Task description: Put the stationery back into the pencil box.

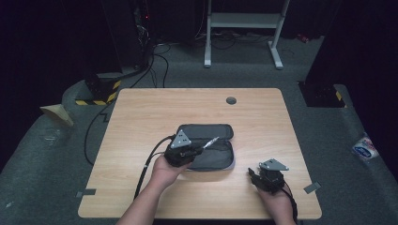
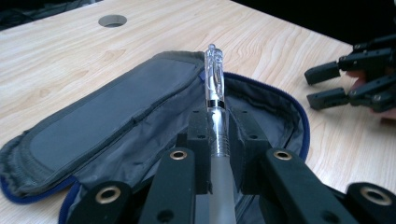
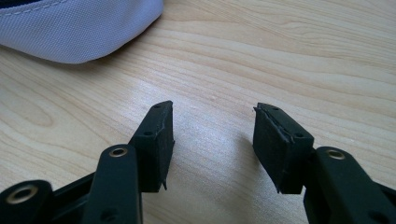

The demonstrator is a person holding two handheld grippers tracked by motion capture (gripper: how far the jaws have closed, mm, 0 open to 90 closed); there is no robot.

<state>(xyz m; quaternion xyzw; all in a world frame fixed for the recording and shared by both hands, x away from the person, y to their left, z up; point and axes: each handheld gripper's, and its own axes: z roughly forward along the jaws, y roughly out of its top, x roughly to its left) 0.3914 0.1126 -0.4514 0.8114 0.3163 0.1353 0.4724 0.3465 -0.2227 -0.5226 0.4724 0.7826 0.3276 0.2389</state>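
A clear pen (image 2: 215,98) is gripped between the jaws of the left gripper (image 2: 215,140) above the unzipped pencil case (image 1: 206,143) on the bench (image 1: 141,112). The right gripper (image 3: 212,140) is held with jaws apart, empty, near the case.

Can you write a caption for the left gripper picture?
Left gripper holds a clear pen over an open pencil case.

A light wooden table (image 1: 141,112) has a small round hole (image 1: 231,100) near its far edge. A dark pencil case (image 1: 213,152) lies open and flat near the middle of it.
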